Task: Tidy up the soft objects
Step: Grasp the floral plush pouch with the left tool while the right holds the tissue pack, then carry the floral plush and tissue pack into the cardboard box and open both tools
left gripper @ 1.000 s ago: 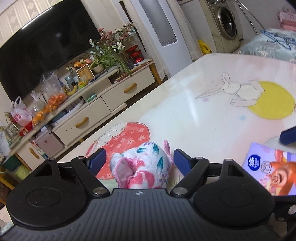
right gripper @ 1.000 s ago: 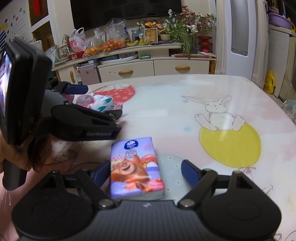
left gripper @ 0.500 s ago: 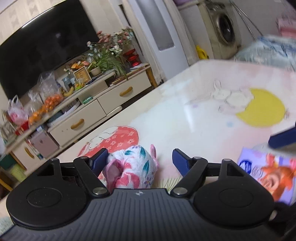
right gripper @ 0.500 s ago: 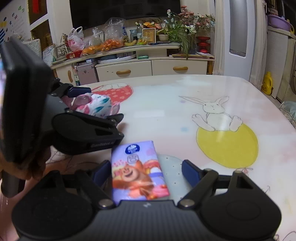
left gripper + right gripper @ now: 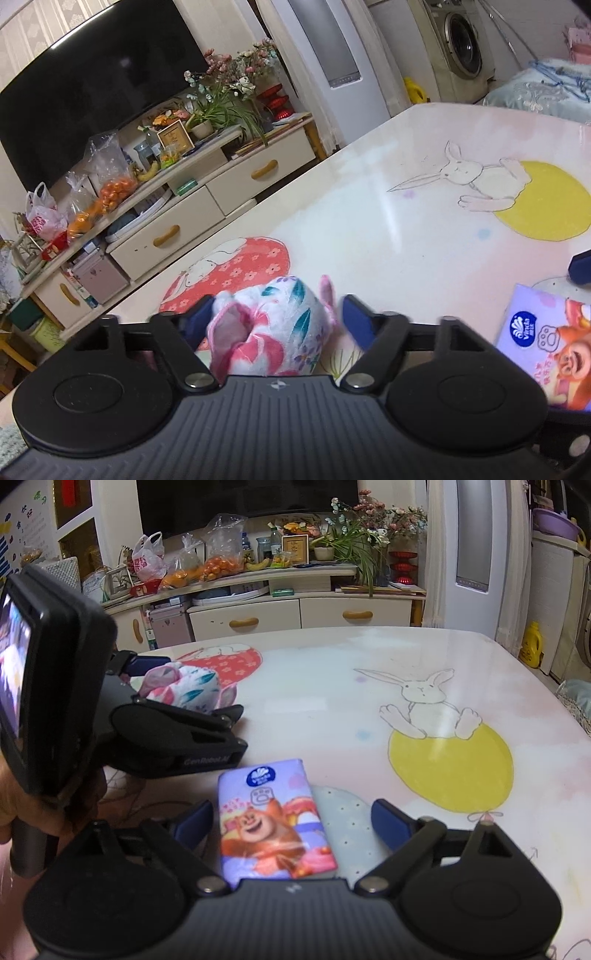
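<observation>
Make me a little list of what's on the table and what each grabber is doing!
table: white top with bunny drawings
soft toy: flowery, between left gripper's fingers
left gripper: jaws just closing, right pad not yet touching toy
tissue pack: purple, cartoon bear, flat on table
right gripper: open, jaws just widening around pack, not touching

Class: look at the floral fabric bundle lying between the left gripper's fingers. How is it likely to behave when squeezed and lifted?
The white, pink and teal floral fabric bundle looks plush and rumpled, so it would probably squash rather than resist. It seems light for its bulk. Its fuzzy surface should grip well; loose pink flaps may droop.
</observation>
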Demonstrator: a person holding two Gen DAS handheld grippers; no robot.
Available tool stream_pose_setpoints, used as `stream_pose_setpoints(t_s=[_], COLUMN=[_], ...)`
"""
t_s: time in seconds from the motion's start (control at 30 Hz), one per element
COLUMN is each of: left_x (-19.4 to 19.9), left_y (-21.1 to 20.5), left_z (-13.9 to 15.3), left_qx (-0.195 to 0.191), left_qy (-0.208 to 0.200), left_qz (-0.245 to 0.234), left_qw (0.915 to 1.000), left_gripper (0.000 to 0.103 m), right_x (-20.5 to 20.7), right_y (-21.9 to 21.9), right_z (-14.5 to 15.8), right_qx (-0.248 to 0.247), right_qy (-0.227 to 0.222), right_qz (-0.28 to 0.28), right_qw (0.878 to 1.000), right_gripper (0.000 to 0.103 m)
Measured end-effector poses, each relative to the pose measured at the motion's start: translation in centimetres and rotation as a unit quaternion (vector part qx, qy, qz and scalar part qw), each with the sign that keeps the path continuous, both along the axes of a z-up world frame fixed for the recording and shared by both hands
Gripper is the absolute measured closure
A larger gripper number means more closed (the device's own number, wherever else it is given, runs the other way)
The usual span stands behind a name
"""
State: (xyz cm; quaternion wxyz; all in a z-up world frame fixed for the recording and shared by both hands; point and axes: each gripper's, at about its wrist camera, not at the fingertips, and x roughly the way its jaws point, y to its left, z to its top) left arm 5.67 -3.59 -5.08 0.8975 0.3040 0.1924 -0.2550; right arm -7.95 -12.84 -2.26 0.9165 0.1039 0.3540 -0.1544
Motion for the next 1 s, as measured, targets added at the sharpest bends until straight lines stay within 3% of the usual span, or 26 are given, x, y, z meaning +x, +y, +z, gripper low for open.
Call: stream_pose_setpoints(t_s=[0.13, 0.27, 0.6, 0.87, 1.0], left_x=[-0.6, -1.1, -2.1, -4.1, -5.7], left_y=[0.3, 0.7, 3.0, 6.8, 8.3], left_z=[0.1, 0.3, 1.9, 4.0, 5.3], left_qx=[-0.002, -0.011, -0.083, -0.14, -0.153], left_qy=[0.002, 0.015, 0.093, 0.131, 0.131], left_qz=[-0.003, -0.008, 0.014, 0.022, 0.018], left_qw=[1.0, 0.9998, 0.9922, 0.9812, 0.9793], left_gripper=[0.036, 0.037, 0.039, 0.039, 0.04], right_x=[-0.1, -0.1, -0.5, -1.1, -1.5], right_y=[0.0, 0.2, 0.0, 0.9, 1.8], right_z=[0.0, 0.0, 0.0, 0.1, 0.4], right_qx=[-0.006, -0.015, -0.034, -0.025, -0.027], right_qy=[-0.001, 0.0, -0.005, -0.014, -0.022], right_qz=[0.002, 0.004, -0.005, 0.003, 0.009], right_qw=[1.0, 1.0, 0.999, 1.0, 0.999], right_gripper=[0.015, 0.02, 0.05, 0.051, 0.052])
